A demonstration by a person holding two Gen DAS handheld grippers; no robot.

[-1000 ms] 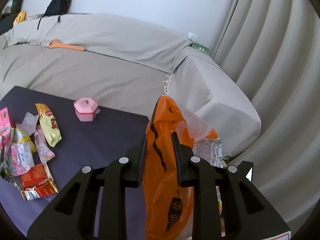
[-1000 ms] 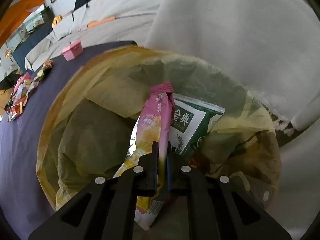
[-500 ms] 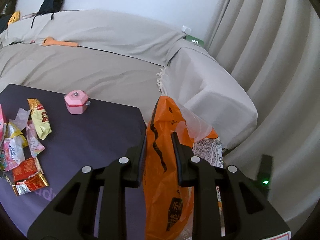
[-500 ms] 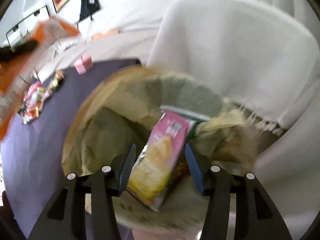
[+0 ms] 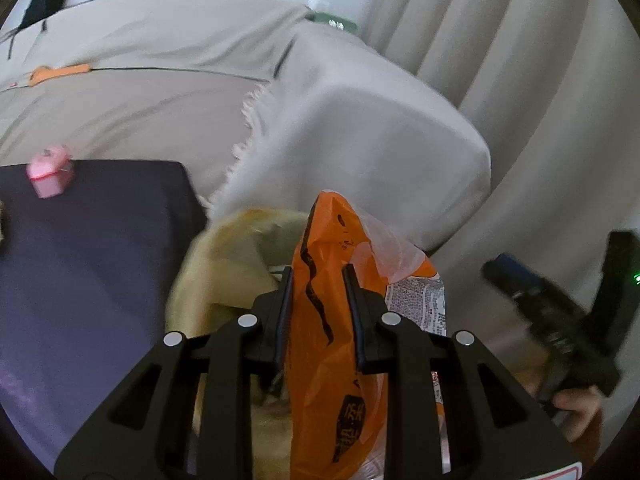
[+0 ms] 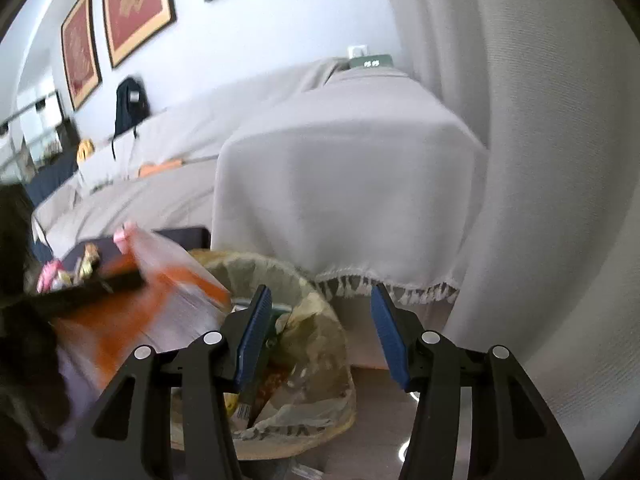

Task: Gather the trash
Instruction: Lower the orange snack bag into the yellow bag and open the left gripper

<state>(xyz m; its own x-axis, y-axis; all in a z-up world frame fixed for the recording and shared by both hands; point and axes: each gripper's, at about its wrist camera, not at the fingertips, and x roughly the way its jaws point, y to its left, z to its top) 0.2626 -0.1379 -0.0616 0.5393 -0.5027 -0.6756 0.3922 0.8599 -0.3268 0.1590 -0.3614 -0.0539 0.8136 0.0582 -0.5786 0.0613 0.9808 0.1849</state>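
The landmark here is the trash bin [image 6: 304,364], a round can lined with a yellowish bag, standing on the floor just off the corner of the dark purple table [image 5: 100,248] and in front of the covered sofa arm [image 6: 344,196].

The left gripper [image 5: 318,312] has its jaws pinched on an orange snack bag [image 5: 332,320], which stands up between the fingers, its clear torn top flaring above them. In the left wrist view the bag hangs right over the near rim of the bin; in the right wrist view it shows as an orange blur at the bin's left side, so I can't tell exactly how far over the opening it sits.

The right gripper [image 6: 322,332] is spread wide with nothing between its blue pads [image 6: 252,336], held above the bin's far-right side. Inside the bin I can make out a few wrappers, though not which ones.

I'd judge this to be the drop-off step for the orange bag: the next move calls for carrying it squarely over the bin's mouth, then parting the left jaws so it falls in rather than catching on the liner's edge. More wrappers [image 6: 76,268] lie on the table beyond the bin, near a small pink box [image 5: 50,174], so the empty right tool likely goes back for those
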